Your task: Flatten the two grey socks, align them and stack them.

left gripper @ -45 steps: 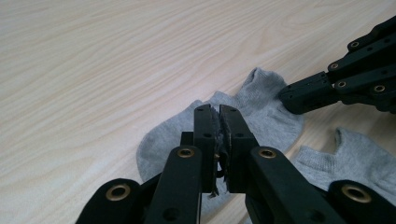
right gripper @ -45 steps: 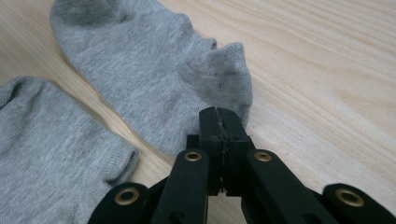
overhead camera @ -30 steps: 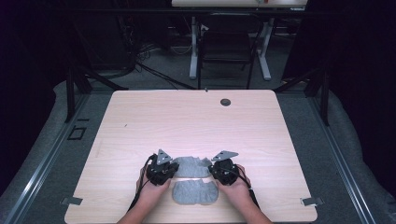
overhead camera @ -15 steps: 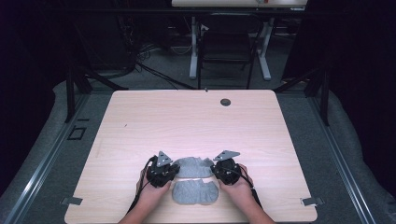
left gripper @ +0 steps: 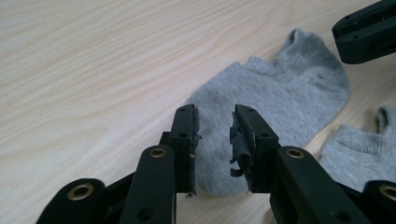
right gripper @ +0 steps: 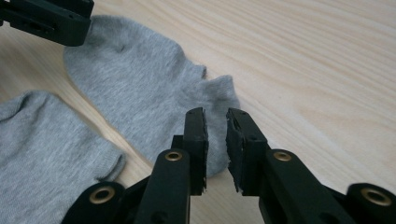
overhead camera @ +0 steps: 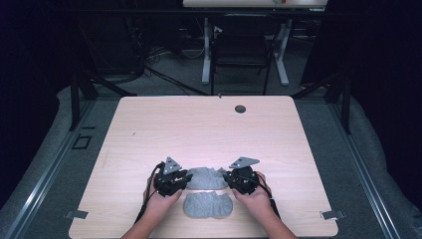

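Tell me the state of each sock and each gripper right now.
Far sock: flat on the table, a gripper at each end.
Near sock: flat, untouched.
Left gripper: open over the far sock's end.
Right gripper: open over its other end.

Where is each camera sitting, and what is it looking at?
High view: above the table, looking down; forearms, both grippers.
Left gripper view: on the left gripper, over the far sock.
Right gripper view: on the right gripper, over that sock's other end.
Shared: both gripper views show the near sock.
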